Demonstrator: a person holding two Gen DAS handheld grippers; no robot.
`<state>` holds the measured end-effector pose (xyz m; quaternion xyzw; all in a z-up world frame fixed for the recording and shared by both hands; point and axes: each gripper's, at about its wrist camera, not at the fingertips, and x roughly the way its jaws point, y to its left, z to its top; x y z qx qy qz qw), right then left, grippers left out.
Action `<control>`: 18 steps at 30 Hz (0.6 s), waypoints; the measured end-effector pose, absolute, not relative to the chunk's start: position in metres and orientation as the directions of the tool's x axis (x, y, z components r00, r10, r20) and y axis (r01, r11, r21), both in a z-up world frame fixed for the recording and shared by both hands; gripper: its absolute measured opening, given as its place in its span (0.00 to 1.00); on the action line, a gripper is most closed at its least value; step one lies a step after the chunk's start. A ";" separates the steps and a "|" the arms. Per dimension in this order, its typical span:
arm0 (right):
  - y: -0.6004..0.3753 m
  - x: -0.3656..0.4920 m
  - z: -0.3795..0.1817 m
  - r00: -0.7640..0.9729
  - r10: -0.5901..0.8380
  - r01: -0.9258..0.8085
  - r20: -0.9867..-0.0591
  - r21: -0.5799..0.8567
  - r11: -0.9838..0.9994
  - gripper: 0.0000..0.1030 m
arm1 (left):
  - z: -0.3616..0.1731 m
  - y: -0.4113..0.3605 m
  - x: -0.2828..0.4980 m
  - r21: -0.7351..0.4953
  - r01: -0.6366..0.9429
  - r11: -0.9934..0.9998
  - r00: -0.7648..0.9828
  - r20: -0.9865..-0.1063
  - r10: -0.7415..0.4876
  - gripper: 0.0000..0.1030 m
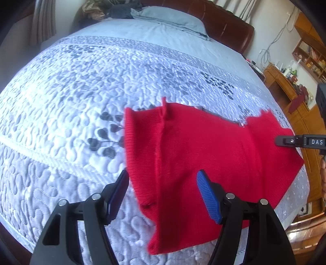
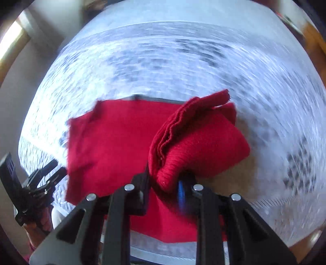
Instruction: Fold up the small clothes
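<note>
Centre to right of the left wrist view: red knit garment point(image 1: 203, 155), lying spread on the quilted bedspread point(image 1: 71, 91), ribbed edge facing frame left, a seam running down its middle.

Lower centre of the right wrist view: one ribbed end of the same garment point(image 2: 122, 142) is being held bunched in the right gripper point(image 2: 165, 183), jaws drawn narrow and pinching the rolled cuff; several layers are stacking up and fanning toward the upper right. Strong motion blur across the bedspread point(image 2: 183, 61) suggests the gripper is travelling.

Lower centre of the left wrist view: left gripper point(image 1: 163, 193) is hovering over the garment's near edge, jaws standing wide, blue pads point(image 1: 209, 197) holding nothing.

Right edge of the left wrist view: part of the right gripper point(image 1: 299, 141) is showing above the cloth.

Risks, judged:
- Bunched layers are likely slipping unevenly, so the fold may land crooked.
- With nothing pinning the flat part, the carried end may be dragging the whole piece across the bedspread.
- Thick roll in the jaws may be springing open on release.
- Fast travel may be overshooting the far edge.

Upper frame: pillow point(image 1: 169, 18), headboard point(image 1: 224, 22), wooden shelves point(image 1: 305, 61).
</note>
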<state>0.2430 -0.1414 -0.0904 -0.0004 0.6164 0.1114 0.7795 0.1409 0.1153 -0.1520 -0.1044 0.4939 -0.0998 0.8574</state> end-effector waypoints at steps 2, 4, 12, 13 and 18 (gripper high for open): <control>-0.101 0.244 -0.103 0.185 0.197 -0.245 -0.963 0.149 0.958 0.21 | -0.153 0.121 0.140 -0.288 0.056 0.956 0.490 -0.826 -0.278 0.67; -0.075 0.245 -0.116 0.156 0.208 -0.296 -0.966 0.155 0.943 0.29 | -0.155 0.126 0.140 -0.302 0.044 0.952 0.482 -0.828 -0.285 0.67; -0.096 0.214 -0.103 0.195 0.308 -0.271 -0.931 0.251 0.929 0.52 | -0.163 0.133 0.139 -0.339 0.022 0.941 0.449 -0.837 -0.312 0.67; -0.103 0.206 -0.101 0.195 0.303 -0.275 -0.933 0.244 0.930 0.53 | -0.161 0.131 0.140 -0.347 0.025 0.938 0.448 -0.835 -0.321 0.67; -0.097 0.163 -0.111 0.165 0.324 -0.356 -0.932 0.250 0.901 0.58 | -0.151 0.116 0.154 -0.333 0.046 0.942 0.434 -0.842 -0.319 0.67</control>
